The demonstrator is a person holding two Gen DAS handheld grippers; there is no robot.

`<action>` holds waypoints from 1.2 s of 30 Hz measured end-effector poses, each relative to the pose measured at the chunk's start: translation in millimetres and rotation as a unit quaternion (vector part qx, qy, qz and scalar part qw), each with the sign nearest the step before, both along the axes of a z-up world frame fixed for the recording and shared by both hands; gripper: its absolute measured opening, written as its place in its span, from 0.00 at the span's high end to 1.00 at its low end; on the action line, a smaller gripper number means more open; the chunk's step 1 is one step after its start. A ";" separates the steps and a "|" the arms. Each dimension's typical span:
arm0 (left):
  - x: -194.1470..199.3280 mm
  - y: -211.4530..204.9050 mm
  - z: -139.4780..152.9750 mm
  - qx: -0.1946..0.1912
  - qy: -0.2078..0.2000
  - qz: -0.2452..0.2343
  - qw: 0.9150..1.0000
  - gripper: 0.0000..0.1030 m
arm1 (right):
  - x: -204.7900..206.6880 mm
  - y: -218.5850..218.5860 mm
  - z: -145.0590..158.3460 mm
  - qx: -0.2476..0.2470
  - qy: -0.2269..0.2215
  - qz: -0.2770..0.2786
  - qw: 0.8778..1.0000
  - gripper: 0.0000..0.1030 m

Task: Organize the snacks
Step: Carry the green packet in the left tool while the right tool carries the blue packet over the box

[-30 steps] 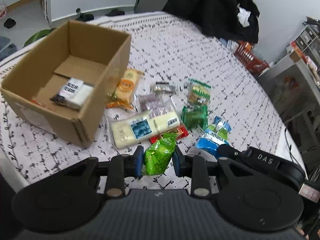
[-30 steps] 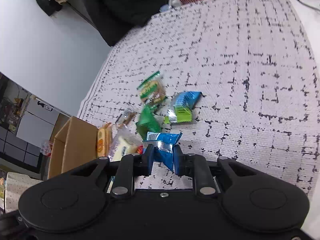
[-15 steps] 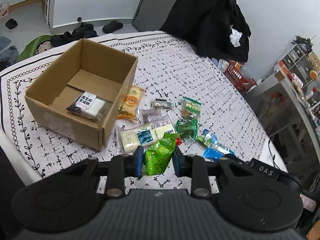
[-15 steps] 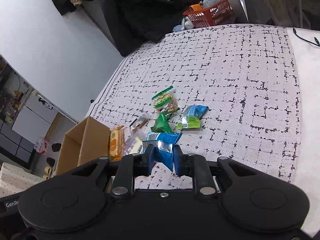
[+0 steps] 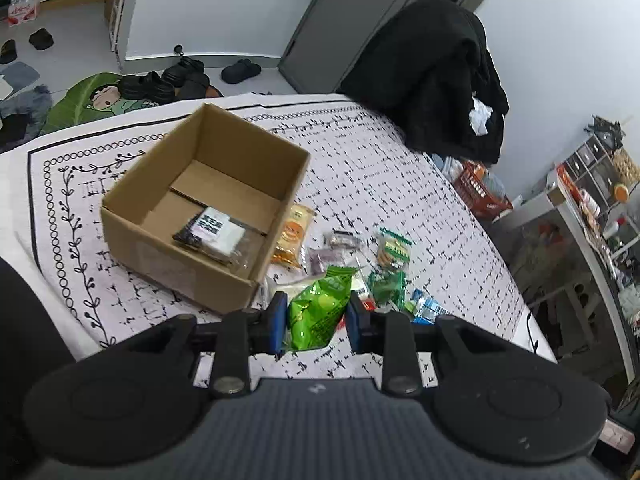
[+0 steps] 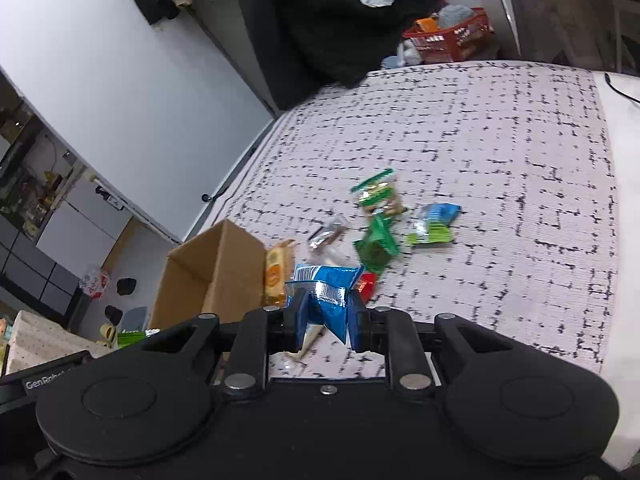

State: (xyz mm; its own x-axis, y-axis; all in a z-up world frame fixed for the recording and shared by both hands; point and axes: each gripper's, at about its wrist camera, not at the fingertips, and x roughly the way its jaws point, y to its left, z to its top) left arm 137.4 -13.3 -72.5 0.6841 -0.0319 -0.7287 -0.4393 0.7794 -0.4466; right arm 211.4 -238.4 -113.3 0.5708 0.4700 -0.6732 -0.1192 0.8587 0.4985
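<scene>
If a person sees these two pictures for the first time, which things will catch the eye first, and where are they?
First, the two clamped packets: a bright green snack bag in the left gripper and a blue foil bag in the right gripper, both low in the middle of their views. Then the open cardboard box on the patterned tablecloth, with loose snacks scattered beside it.

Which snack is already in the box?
The black-and-white packet. It alone lies on the floor of the cardboard box; the other snacks are on the table or in grippers.
</scene>
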 end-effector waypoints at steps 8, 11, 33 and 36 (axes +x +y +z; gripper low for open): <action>-7.3 19.1 1.6 -0.013 -0.013 0.013 1.000 0.72 | -7.6 25.6 17.1 -0.006 -0.015 0.016 1.000 0.80; -9.5 27.5 0.9 -0.020 -0.017 0.019 0.999 0.72 | -9.8 37.2 22.1 -0.011 -0.019 0.026 0.999 0.80; -10.5 94.7 -23.8 -0.060 0.003 0.063 0.996 0.72 | -0.7 118.5 27.0 -0.025 -0.022 0.077 0.996 0.80; -5.6 100.5 -28.5 -0.064 0.010 0.066 0.996 0.72 | 4.4 125.6 25.7 -0.025 -0.017 0.080 0.996 0.80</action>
State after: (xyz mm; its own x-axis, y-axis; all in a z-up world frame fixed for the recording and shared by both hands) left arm 131.7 87.2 -101.0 0.6735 -0.0356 -0.7383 -0.5441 0.6521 -0.5279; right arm 215.8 -112.8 -87.5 0.5145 0.5227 -0.6798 -0.2726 0.8513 0.4483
